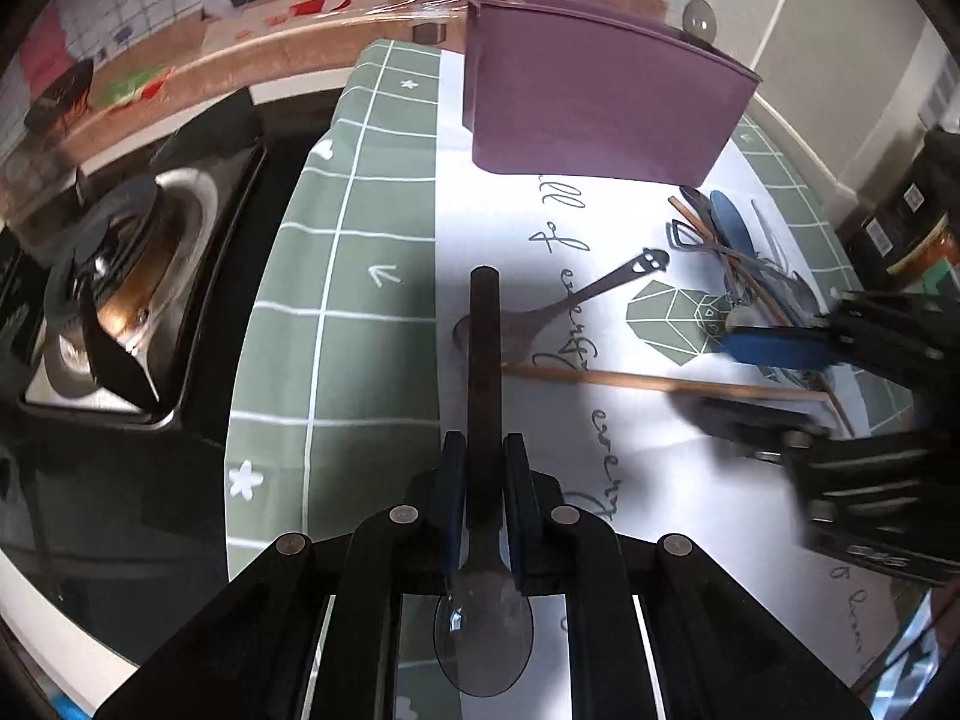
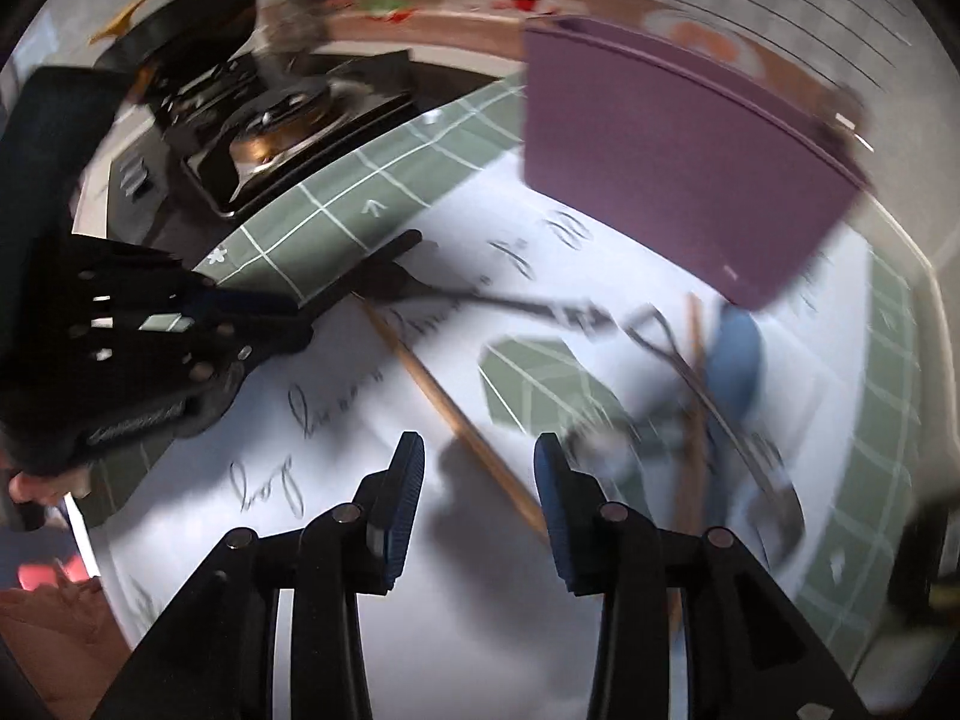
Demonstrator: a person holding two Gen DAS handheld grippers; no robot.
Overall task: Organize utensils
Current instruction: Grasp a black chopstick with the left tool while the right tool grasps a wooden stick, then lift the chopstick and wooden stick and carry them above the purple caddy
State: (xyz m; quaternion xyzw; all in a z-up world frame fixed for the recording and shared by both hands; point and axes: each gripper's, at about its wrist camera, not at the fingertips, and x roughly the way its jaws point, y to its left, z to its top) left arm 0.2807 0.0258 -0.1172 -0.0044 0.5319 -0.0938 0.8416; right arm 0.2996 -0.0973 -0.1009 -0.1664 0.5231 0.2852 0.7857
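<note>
Left tongs [image 1: 485,504] clamp your spoon [image 1: 483,396] near its bowl; it may pivot. Right tongs [image 2: 479,504] apart, seemingly empty through blur.

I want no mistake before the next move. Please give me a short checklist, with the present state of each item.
1. Left gripper shut on the dark-handled spoon: ok.
2. Right gripper open, nothing between its fingers: ok.
3. Purple container upright on the tablecloth: ok.
4. Inside of the container free: cannot tell, the opening is hidden.
5. Chopstick and smiley spoon clear of the left gripper: ok.
6. Utensil pile untangled: not ok.
</note>
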